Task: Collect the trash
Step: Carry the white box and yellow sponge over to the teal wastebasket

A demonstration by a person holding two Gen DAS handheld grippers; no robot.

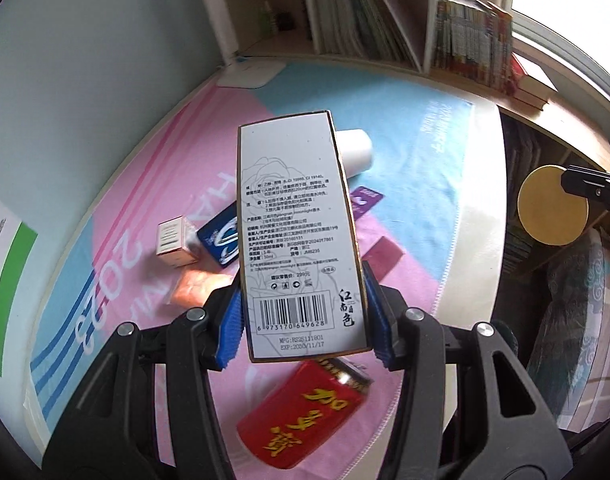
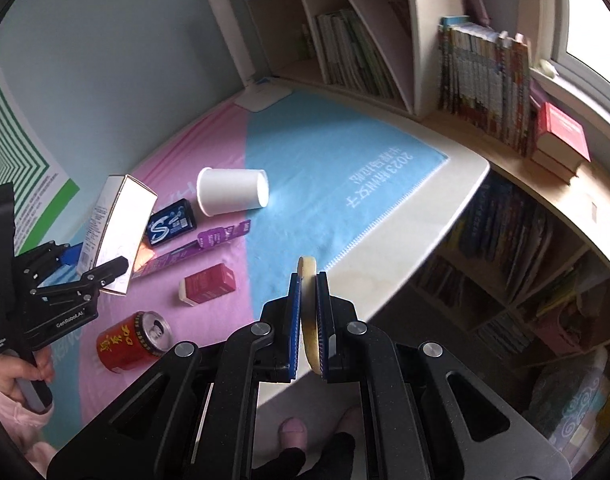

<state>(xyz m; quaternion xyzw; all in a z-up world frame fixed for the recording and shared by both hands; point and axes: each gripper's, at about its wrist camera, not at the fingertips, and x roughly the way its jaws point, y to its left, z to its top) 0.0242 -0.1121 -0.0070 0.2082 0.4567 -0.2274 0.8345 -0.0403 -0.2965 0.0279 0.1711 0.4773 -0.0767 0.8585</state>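
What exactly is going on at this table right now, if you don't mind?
A person is clearing trash with two handheld grippers. The left gripper grips a tall white box; the right gripper is shut on a thin yellow disc. A red can, paper cup and small packets lie on the mat.

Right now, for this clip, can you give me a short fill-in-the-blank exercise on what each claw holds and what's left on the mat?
1. The left claw grips a tall white box printed with a ____ near its lower end.
2. The right claw is shut on a thin round ____ disc.
3. The white paper cup lies on its ____.
4. The red can lies on the ____ part of the mat.

Missing words: barcode; yellow; side; pink
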